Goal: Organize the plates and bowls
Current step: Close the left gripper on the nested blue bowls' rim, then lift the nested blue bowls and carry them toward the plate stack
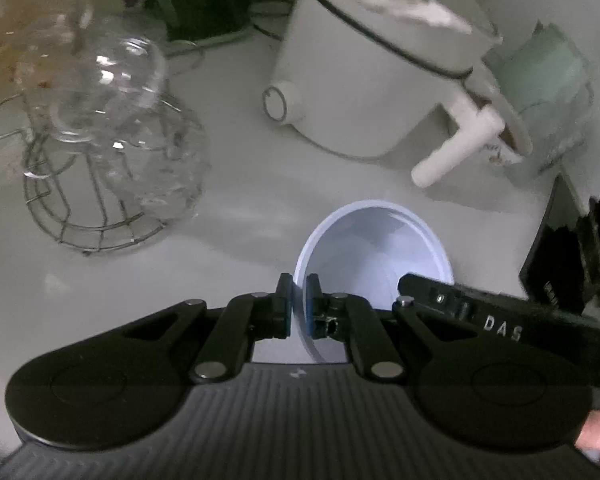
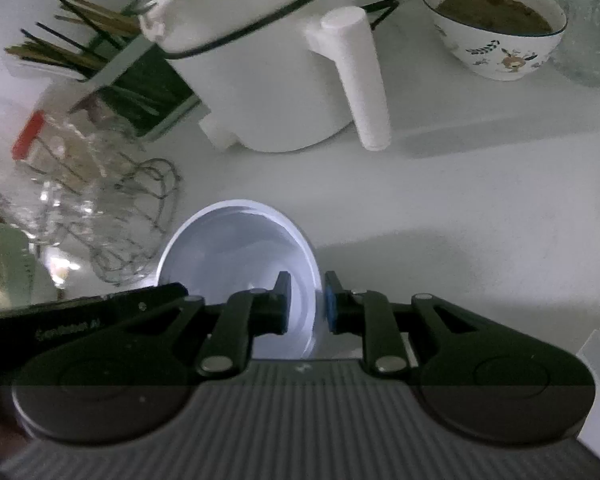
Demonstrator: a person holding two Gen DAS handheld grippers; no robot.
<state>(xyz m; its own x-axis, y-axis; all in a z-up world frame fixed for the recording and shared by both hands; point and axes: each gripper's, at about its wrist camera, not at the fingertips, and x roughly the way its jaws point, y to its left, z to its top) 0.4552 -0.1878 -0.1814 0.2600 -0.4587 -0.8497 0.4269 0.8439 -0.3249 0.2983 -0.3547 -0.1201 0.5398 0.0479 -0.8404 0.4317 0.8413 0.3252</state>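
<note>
A pale blue-white bowl (image 1: 374,248) is held between both grippers above the white counter. My left gripper (image 1: 299,304) is shut on the bowl's left rim, one pad inside and one outside. My right gripper (image 2: 308,300) is shut on the bowl's right rim (image 2: 236,248) the same way. The right gripper's body shows in the left wrist view (image 1: 500,320), and the left gripper's body shows in the right wrist view (image 2: 80,320). A patterned bowl (image 2: 496,24) holding brown food stands at the far right of the counter.
A white electric pot (image 1: 364,68) with a long handle stands behind the bowl. A wire rack with glassware (image 1: 112,152) is to the left. A chopstick holder (image 2: 132,68) stands behind the rack. A dark object (image 1: 572,248) is at the right edge.
</note>
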